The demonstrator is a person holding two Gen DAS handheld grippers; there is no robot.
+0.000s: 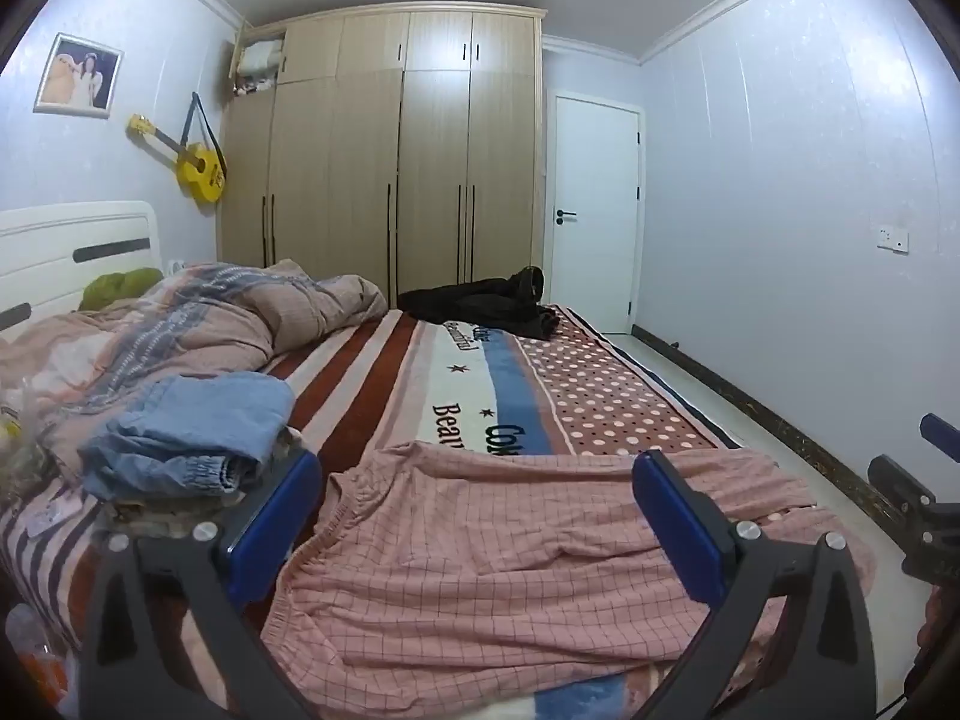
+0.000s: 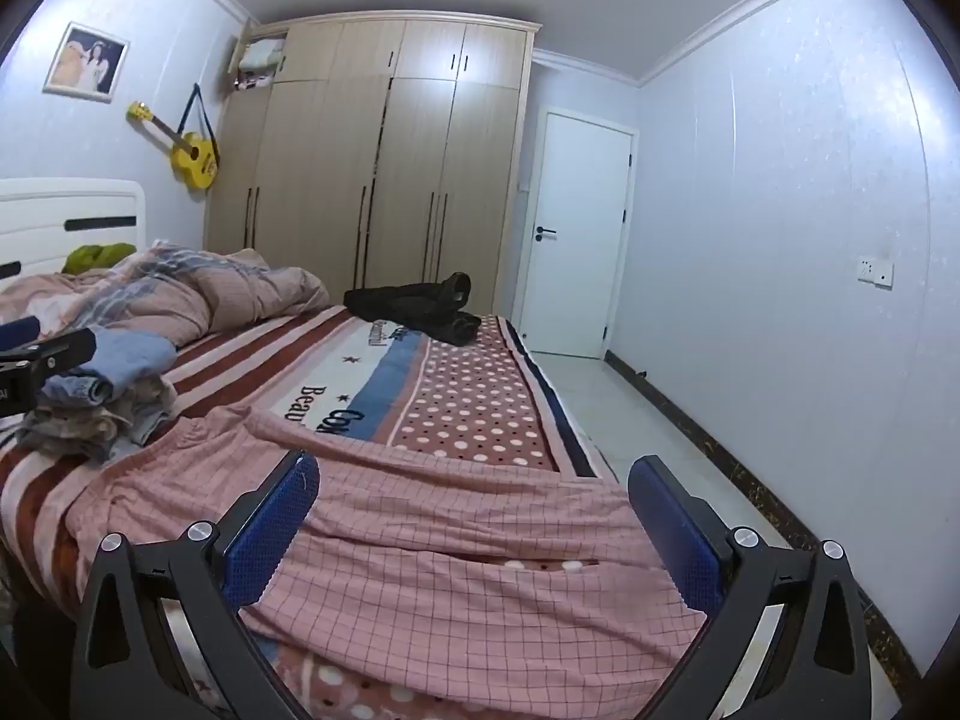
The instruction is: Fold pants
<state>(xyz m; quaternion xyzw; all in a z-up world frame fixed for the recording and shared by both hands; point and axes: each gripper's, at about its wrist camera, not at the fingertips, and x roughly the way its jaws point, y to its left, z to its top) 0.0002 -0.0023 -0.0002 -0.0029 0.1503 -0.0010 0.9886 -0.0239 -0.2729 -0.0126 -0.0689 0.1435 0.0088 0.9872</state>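
Pink checked pants lie spread across the near end of the bed, waistband to the left; they also show in the right wrist view. My left gripper is open and empty, hovering just above the waist half. My right gripper is open and empty, above the leg half near the bed's right edge. The right gripper's fingers show at the right edge of the left wrist view. The left gripper shows at the left edge of the right wrist view.
A stack of folded clothes topped with blue denim sits left of the pants. A rumpled duvet fills the bed's head end. A black garment lies at the far edge. The floor runs along the right.
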